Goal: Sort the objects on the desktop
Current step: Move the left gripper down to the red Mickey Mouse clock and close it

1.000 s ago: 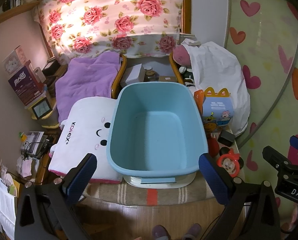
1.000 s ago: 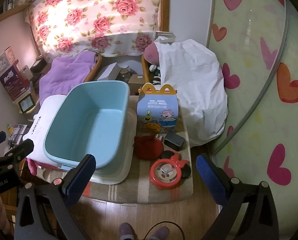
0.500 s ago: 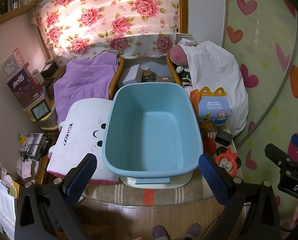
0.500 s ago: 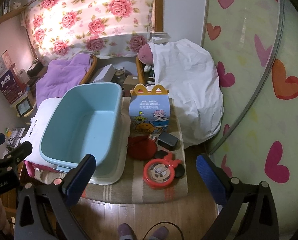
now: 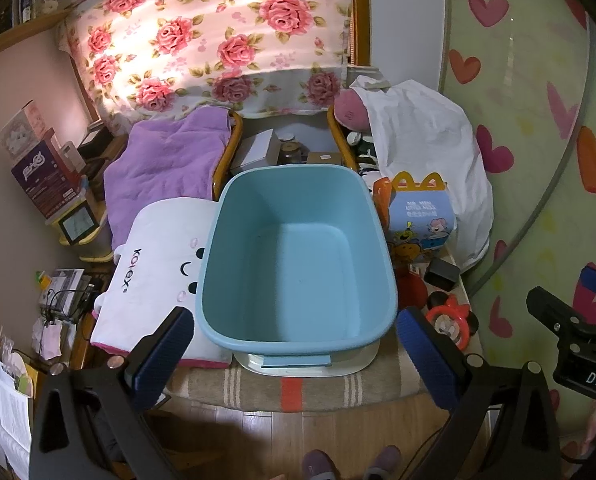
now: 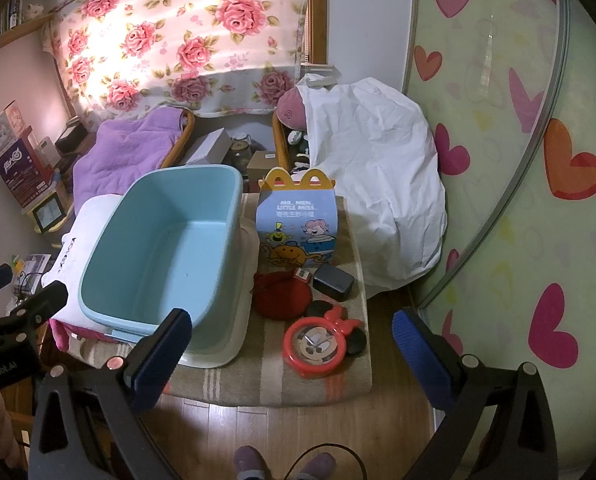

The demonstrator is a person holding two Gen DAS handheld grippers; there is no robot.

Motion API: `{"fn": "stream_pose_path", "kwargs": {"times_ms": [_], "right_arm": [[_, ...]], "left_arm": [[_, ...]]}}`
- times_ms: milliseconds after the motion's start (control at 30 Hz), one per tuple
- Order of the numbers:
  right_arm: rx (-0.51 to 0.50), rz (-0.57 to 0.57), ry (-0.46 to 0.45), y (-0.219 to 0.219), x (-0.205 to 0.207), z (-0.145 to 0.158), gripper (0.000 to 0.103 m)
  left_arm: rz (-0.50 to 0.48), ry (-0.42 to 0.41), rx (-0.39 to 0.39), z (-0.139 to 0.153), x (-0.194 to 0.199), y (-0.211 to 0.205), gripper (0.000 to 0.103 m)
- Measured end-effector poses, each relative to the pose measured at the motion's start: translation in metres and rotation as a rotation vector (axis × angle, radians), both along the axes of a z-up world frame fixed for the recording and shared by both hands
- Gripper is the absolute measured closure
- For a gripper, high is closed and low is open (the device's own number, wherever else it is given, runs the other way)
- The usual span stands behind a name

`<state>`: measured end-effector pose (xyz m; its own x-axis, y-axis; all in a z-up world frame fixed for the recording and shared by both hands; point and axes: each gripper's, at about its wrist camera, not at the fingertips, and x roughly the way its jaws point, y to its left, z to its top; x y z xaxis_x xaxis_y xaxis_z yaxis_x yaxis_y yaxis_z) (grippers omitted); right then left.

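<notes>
Hovering high over the desk point(image 6: 233, 384), both left tongs point(image 5: 295, 354) and right tongs point(image 6: 291, 354) spread wide, gripping nothing. Sitting empty on the desk's left, blue tub point(image 5: 298, 252), long axis running away from the cameras; standing upright just beside it, meal box point(image 6: 298, 224), printed face toward the tongs.

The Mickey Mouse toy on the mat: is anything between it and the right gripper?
Nothing visible does. The red Mickey Mouse toy lies uncovered at the mat's front edge, and the open right gripper hangs above it with only air between. The red pouch sits just behind the toy.
</notes>
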<state>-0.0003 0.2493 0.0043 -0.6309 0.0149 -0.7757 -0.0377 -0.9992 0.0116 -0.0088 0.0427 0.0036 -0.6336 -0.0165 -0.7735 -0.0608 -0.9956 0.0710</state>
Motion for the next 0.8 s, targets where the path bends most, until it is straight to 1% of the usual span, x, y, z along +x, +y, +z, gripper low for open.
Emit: {"fn": "stream_pose_path", "kwargs": {"times_ms": [300,633,800], "right_arm": [[-0.011,0.013,-0.011,0.013,0.007,0.0,0.0],[0.006,0.002,-0.002,0.042,0.014,-0.004,0.0],[0.014,-0.004,-0.003,0.06,0.019,-0.01,0.0]], "left_arm": [[-0.032,-0.007,0.001,-0.002,0.002,0.016,0.0],[-0.07,-0.029,-0.011,-0.011,0.001,0.046,0.0],[-0.085,-0.037,0.003,-0.02,-0.002,0.062,0.0]]}}
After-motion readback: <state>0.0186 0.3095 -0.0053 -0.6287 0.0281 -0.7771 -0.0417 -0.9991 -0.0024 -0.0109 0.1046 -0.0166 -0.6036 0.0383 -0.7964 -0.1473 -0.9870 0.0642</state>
